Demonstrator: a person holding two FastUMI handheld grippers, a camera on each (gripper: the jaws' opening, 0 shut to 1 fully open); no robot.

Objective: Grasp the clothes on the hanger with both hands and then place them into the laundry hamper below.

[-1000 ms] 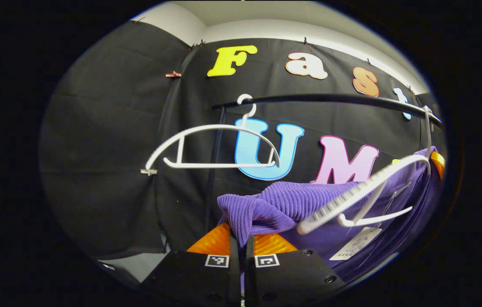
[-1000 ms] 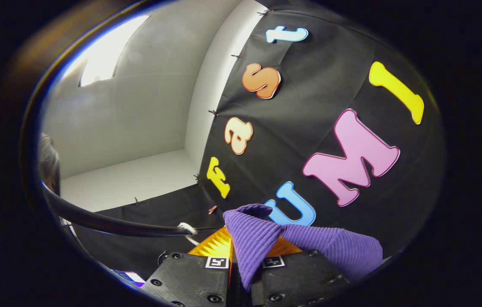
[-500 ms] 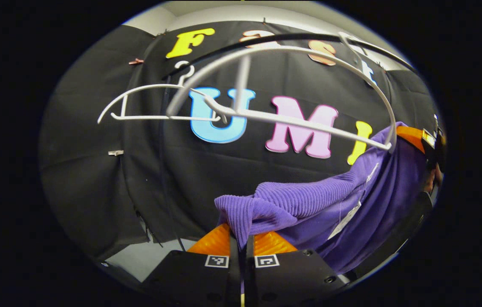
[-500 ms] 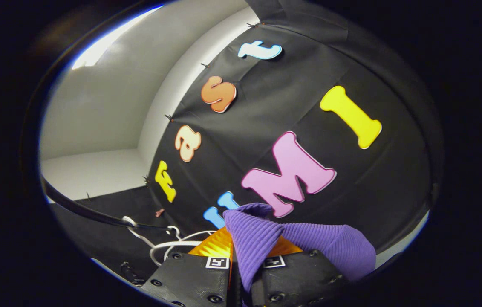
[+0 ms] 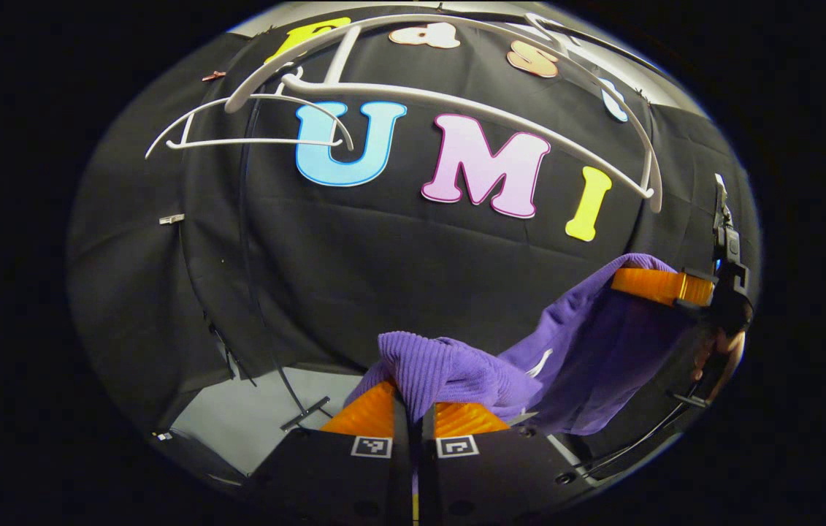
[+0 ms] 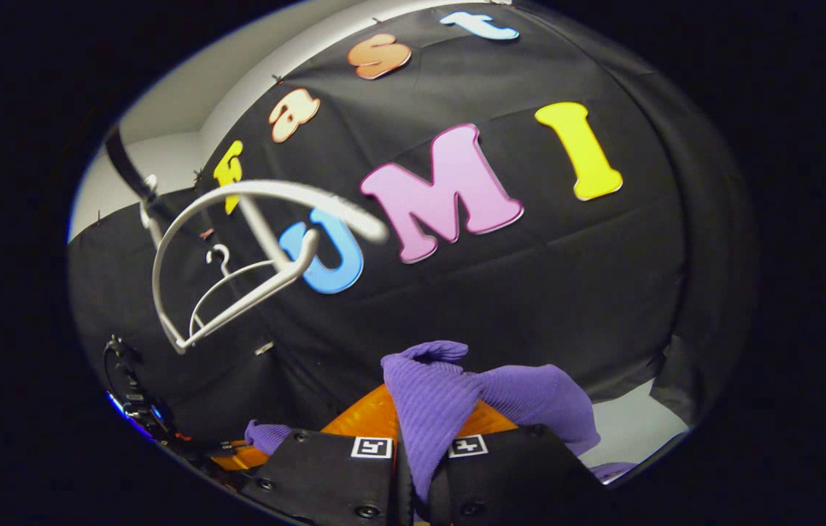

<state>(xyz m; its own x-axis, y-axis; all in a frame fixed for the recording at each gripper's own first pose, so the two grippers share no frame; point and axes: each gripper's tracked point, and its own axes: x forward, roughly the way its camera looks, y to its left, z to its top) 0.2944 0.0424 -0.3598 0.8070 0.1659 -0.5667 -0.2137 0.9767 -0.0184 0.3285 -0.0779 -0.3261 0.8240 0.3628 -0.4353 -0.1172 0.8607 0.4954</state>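
Both grippers, left (image 5: 414, 409) and right (image 6: 423, 420), clamped on purple top (image 5: 588, 351); cloth spans between them, clear below hanger (image 5: 456, 102). Hamper unseen; judged straight down.

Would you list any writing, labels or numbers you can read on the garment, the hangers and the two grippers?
Purple garment: a small white tag, too small to read.
Left gripper: two square black-and-white coded markers, no words or numbers.
Right gripper: two similar markers, no words.
White hangers: no writing visible.
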